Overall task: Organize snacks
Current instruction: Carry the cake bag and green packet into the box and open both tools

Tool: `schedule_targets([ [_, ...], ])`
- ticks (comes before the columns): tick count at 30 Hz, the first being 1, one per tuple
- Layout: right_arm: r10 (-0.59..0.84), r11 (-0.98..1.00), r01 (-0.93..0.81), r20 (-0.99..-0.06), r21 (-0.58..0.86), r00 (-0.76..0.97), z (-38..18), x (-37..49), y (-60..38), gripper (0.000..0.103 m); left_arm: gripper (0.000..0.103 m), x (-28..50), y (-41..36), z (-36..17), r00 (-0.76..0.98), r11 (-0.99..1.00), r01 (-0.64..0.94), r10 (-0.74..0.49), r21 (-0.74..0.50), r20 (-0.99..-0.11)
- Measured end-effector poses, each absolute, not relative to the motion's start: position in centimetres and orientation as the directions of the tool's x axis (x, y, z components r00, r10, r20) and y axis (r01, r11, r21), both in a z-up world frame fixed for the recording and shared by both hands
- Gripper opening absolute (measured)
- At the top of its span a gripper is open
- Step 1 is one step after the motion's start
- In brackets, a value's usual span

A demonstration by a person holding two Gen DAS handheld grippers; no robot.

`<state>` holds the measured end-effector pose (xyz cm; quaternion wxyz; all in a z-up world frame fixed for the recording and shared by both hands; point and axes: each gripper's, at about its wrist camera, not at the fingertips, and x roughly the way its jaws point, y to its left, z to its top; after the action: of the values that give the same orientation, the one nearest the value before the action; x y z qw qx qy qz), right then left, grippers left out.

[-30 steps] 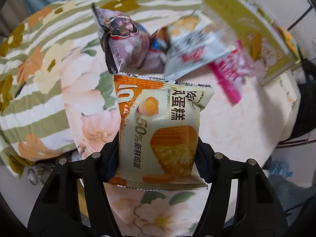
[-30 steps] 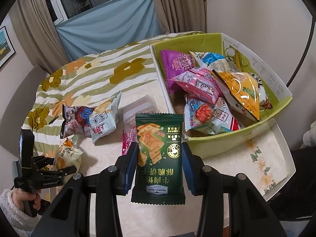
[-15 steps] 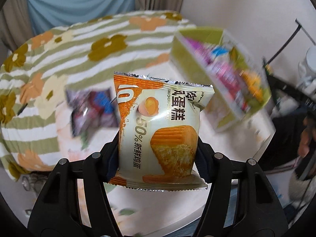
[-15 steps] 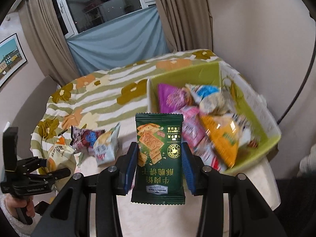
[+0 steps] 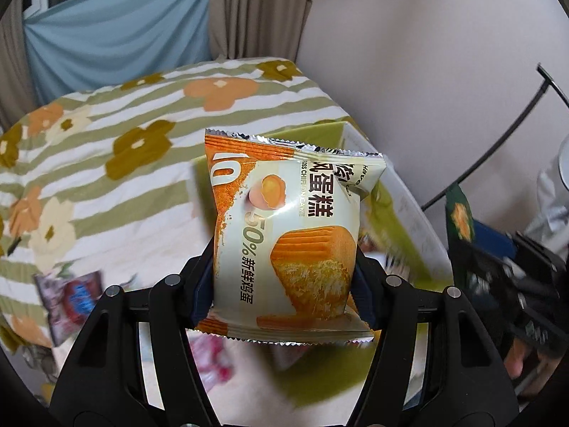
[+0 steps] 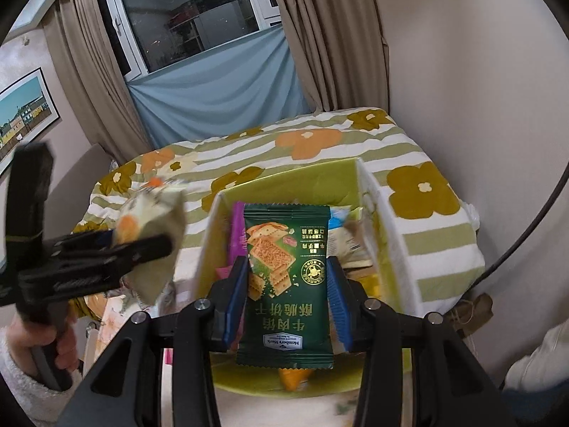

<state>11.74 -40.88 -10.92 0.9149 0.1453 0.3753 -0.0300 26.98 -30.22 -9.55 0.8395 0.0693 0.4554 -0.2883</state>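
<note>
My left gripper [image 5: 284, 277] is shut on an orange and cream chiffon cake packet [image 5: 288, 235], held upright above the table near the left wall of the green snack box [image 5: 394, 227]. It also shows blurred in the right wrist view [image 6: 142, 249]. My right gripper [image 6: 288, 295] is shut on a dark green cracker packet [image 6: 286, 277] and holds it over the green box [image 6: 284, 185], which holds several snack packets.
The table has a floral striped cloth [image 6: 313, 142]. A loose purple and blue snack packet [image 5: 71, 299] and a pink packet [image 5: 209, 359] lie on the table left of the box. A wall stands close on the right, curtains and a window behind.
Both grippers have risen and swung toward the green box with their packets. The right gripper is now over the box; the left has come up beside the box's left wall.
</note>
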Motion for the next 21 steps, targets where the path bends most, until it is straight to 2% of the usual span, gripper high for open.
schedule_targets([
  [3, 0.065, 0.957, 0.155, -0.701, 0.246, 0.711, -11.2, 11.9, -42.9, 0.040, 0.061, 28.2, -33.6, -10.9, 0.408, 0.830, 0.537, -0.409, -0.148, -0.816],
  [5, 0.072, 0.957, 0.150, -0.704, 0.248, 0.706, -11.3, 11.8, -44.1, 0.040, 0.065, 28.8, -35.4, -11.6, 0.402, 0.836, 0.527, -0.402, -0.151, -0.823],
  [7, 0.082, 0.956, 0.146, -0.709, 0.254, 0.701, -11.5, 11.8, -45.1, 0.040, 0.089, 28.8, -36.3, -12.2, 0.409, 0.849, 0.508, -0.385, -0.144, -0.827],
  [9, 0.098, 0.954, 0.138, -0.711, 0.266, 0.696, -11.7, 11.7, -45.9, 0.040, 0.098, 28.3, -36.3, -12.4, 0.426, 0.862, 0.486, -0.377, -0.144, -0.823],
  [21, 0.211, 0.947, 0.040, -0.712, 0.318, 0.670, -12.8, 14.1, -47.6, 0.040, 0.098, 25.1, -30.9, -10.9, 0.526, 0.942, 0.309, -0.287, -0.134, -0.800],
])
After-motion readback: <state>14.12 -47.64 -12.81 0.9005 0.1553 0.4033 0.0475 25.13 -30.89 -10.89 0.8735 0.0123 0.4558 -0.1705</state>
